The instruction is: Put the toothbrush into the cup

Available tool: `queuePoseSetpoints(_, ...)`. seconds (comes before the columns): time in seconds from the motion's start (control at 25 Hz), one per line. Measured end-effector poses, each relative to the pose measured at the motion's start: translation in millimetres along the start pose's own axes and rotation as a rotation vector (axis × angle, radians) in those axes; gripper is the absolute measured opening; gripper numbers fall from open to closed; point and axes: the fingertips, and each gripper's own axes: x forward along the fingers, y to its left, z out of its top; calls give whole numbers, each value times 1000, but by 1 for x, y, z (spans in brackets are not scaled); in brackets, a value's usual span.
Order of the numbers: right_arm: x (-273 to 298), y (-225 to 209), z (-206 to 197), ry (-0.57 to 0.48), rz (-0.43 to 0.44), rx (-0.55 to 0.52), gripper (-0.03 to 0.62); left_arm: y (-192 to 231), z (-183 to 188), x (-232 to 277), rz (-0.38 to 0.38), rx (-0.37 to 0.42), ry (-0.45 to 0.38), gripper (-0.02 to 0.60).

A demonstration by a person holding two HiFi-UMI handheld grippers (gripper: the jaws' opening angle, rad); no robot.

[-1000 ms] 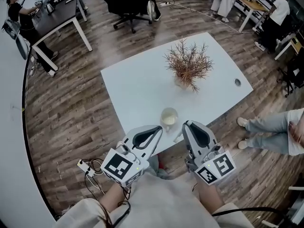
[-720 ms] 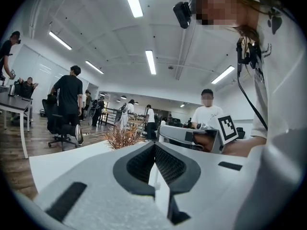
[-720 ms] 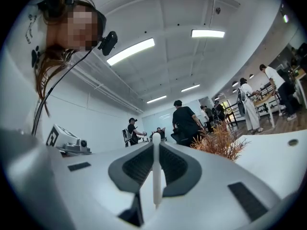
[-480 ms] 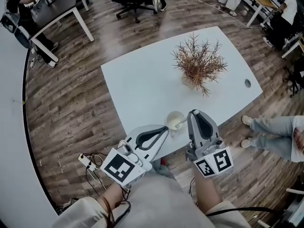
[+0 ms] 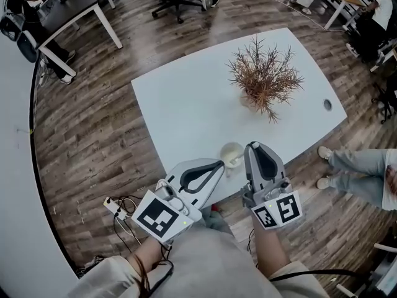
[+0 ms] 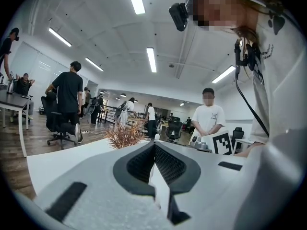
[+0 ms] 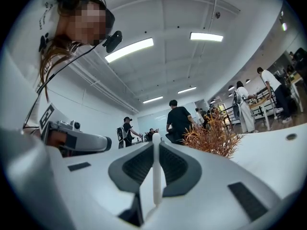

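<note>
Head view: a white, rounded-corner worktop [image 5: 186,104] stands on a wood-plank floor [image 5: 87,148]. It carries a dry reddish-brown shrub in a pot [image 5: 265,76] and has a round cable hole [image 5: 327,104] near its far right edge. A small, pale round cup [image 5: 231,151] sits near the near edge, well apart from the shrub. The left tongs [image 5: 220,164] point at the cup from its left, with tips just beside it. The right tongs [image 5: 252,146] lie just right of it. A thin white toothbrush [image 5: 236,159] reaches from them toward the cup's rim; whether its end is inside is hard to make out. A white power strip with cables [image 5: 115,207] lies on the floor.

Left gripper view: the left tongs [image 6: 154,144] are clenched, with tips together and nothing between them. Beyond are the shrub [image 6: 123,135] and standing people. The cup is hidden behind the tongs.

Right gripper view: the right tongs [image 7: 155,148] are clamped on the toothbrush's white handle [image 7: 157,176], which runs straight up the middle. Its far end and the cup are hidden. The shrub [image 7: 213,138] stands to the right.
</note>
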Motion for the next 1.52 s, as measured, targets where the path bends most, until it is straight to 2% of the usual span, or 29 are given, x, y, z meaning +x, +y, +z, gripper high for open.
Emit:
queuePoseSetpoints(0.92,12,-13,-46,55,-29,27,48,4,-10,11,-21,-11,34,8)
queuePoseSetpoints(1.52,13,-27,-71,128,-66,106,49,8,-16,9,-18,-27,39,8)
